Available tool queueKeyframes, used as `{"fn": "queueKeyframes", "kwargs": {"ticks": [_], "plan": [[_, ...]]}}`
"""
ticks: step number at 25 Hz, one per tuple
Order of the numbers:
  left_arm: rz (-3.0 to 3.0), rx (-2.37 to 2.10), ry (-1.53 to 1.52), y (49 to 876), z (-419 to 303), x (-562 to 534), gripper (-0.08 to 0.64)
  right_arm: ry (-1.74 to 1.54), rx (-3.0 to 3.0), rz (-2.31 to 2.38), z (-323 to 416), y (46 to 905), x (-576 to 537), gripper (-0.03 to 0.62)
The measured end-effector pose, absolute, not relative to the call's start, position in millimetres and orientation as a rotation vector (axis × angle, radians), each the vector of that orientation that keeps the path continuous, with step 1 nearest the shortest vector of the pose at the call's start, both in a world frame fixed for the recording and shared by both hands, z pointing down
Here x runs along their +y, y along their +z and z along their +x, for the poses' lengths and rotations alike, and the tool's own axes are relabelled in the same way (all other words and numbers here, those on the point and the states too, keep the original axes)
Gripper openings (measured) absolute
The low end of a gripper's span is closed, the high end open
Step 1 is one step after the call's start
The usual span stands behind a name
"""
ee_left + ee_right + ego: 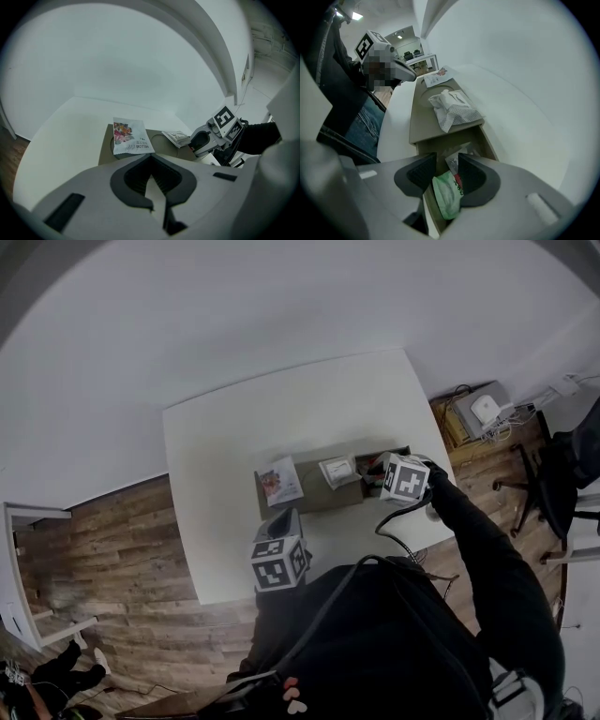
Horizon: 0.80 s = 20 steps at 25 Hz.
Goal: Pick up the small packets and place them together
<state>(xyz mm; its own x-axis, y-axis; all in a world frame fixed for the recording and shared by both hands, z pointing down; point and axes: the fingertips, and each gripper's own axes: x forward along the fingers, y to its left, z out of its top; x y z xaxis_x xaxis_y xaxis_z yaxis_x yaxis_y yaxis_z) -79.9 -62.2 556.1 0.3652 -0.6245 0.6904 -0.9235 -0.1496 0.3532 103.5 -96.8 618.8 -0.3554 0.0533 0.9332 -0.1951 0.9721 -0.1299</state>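
A brown tray (pixel 314 500) lies on the white table (pixel 234 446). On its flat top rest a colourful packet (pixel 279 482) (pixel 131 136) and a white mesh-printed packet (pixel 337 470) (pixel 454 110). My right gripper (pixel 447 171) (pixel 384 476) points steeply down into the tray's open compartment at the right end. Its jaws stand apart with a green packet (pixel 447 194) between them, and a white-and-red packet lies just beyond. My left gripper (pixel 150 159) (pixel 281 526) hovers at the tray's near side, shut and empty, aimed at the colourful packet.
The table's near edge runs just behind the left gripper. An office chair (pixel 553 484) and a white device (pixel 486 409) with cables stand on the wooden floor at the right. A white wall lies beyond the table.
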Motion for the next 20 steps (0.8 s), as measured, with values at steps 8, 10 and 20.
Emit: {"fn": "queueKeyframes", "kwargs": {"ticks": [8,10,20], "plan": [[1.856,-1.346,0.501,559.9,-81.7,-65.8,-0.002,0.170,-1.864,0.091,101.8,629.7,-101.1,0.141],[1.854,-1.346,0.501,559.0,-82.6,-65.7,0.000,0.157,-1.858,0.096,100.6,630.2,-101.1,0.136],[1.860,-1.344,0.509,558.1,-80.4,-64.7,-0.001,0.123,-1.866,0.187,108.5,623.0,-113.8,0.043]]}}
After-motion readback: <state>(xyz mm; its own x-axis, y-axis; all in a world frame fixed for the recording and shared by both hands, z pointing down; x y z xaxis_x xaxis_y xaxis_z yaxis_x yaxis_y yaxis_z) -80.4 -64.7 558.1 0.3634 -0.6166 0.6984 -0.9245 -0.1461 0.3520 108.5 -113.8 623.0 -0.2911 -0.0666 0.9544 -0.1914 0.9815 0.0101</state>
